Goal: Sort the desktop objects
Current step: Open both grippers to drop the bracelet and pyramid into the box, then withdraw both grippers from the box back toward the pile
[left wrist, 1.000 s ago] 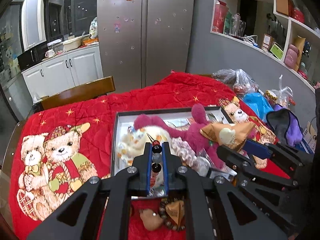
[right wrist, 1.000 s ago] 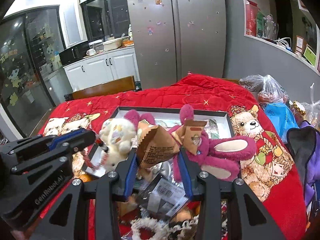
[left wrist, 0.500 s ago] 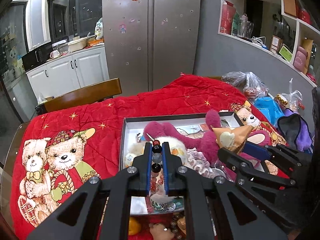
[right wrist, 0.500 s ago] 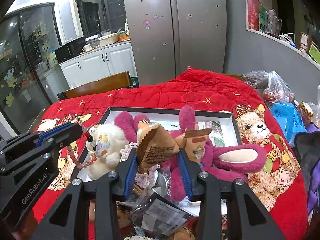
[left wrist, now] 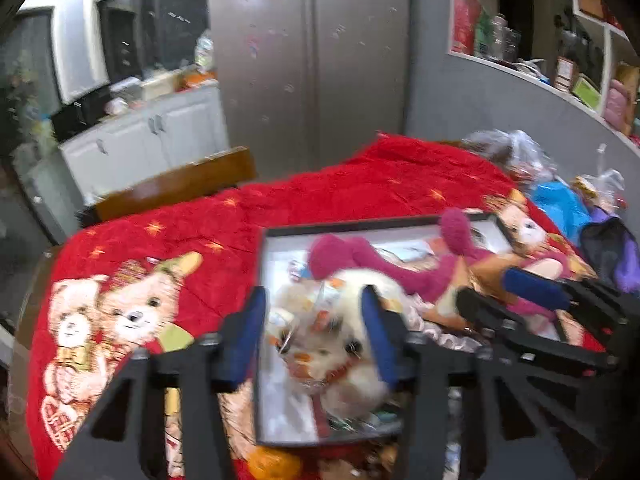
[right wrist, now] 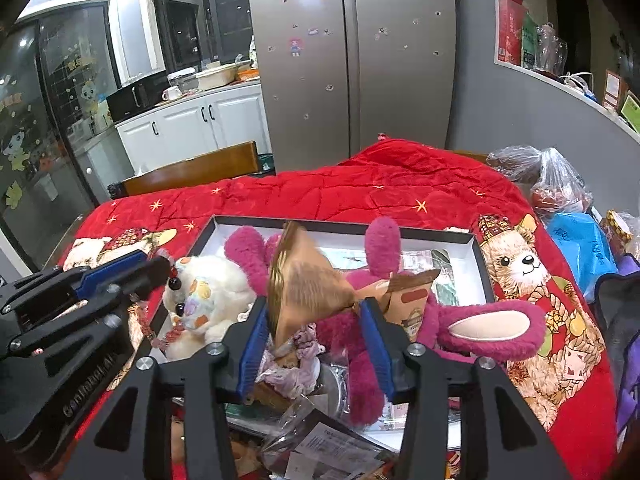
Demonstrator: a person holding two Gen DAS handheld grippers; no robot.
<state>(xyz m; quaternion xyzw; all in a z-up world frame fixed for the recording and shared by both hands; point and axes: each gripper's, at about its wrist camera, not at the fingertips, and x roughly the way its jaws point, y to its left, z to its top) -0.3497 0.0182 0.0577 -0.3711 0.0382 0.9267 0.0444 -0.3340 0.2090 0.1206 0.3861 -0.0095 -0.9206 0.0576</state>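
A shallow white box with a dark rim (left wrist: 262,264) (right wrist: 344,226) lies on the red bear-print blanket (left wrist: 320,196). It holds a white plush toy (left wrist: 352,340) (right wrist: 212,296), a magenta plush rabbit (left wrist: 384,260) (right wrist: 480,324) and snack packets. My left gripper (left wrist: 312,330) is open above the white plush; the view is blurred. A bead string (right wrist: 174,280) hangs at the left gripper's tip in the right wrist view. My right gripper (right wrist: 312,340) stands wide open around a brown triangular snack packet (right wrist: 308,280), which is blurred and tilted between the fingers.
Clear wrappers and packets (right wrist: 320,440) pile at the box's near edge. Plastic bags (right wrist: 556,176), a blue bag (right wrist: 580,240) and a purple-black item (left wrist: 612,252) crowd the right side. A wooden chair back (right wrist: 192,172) stands beyond the table. An orange object (left wrist: 272,460) lies near the front.
My left gripper opened from shut on the bead string, and the string dropped toward the white plush. My right gripper opened wider, and the brown packet now looks loose and moving.
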